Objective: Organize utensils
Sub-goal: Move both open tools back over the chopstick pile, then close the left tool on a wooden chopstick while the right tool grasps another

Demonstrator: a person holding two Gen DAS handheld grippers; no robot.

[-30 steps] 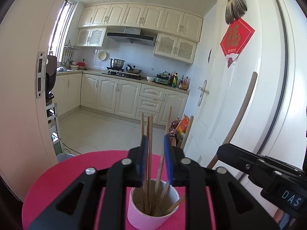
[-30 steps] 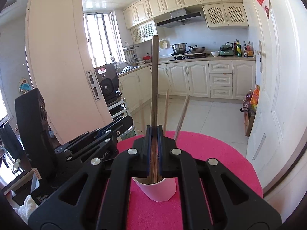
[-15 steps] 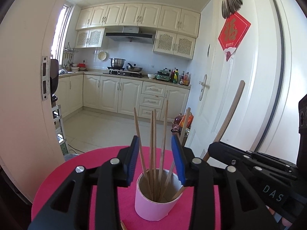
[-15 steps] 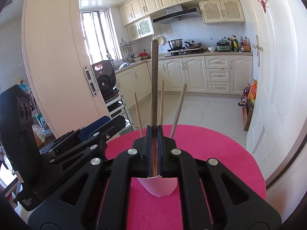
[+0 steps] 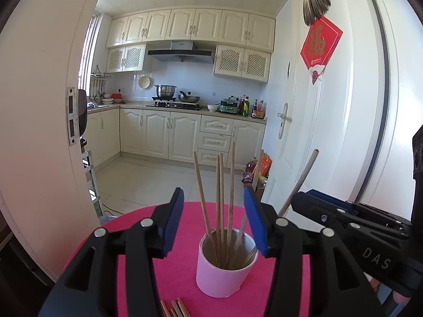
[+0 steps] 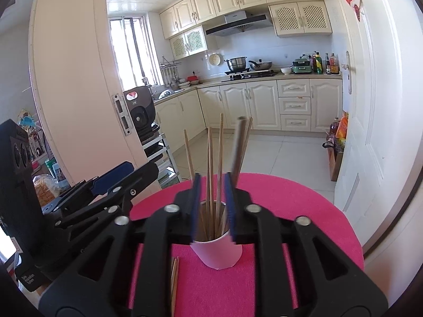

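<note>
- Left fingers (image 5: 173,223): spread wide, having just been opening; the left gripper (image 5: 214,220) holds nothing, and the chopsticks (image 5: 219,200) rise in the gap between the blue pads without touching either.
- Right fingers (image 6: 229,206): parted a little, having just been opening; the right gripper (image 6: 211,206) frames several sticks, none pressed by a pad.
- Cup (image 5: 223,269): white, upright on the pink mat (image 5: 182,272), just beyond and below both pairs of fingertips; it holds the chopsticks, fanned and leaning on its rim.
- Thick stick (image 6: 238,145): darker and blurred, standing free just right of the right fingers and leaning right; whether its foot sits in the cup cannot be told.
- Loose sticks (image 5: 173,308): lying flat on the mat, nearer than the cup, under the left fingers.
- Grippers: side by side and near each other, both aimed at the cup.
</note>
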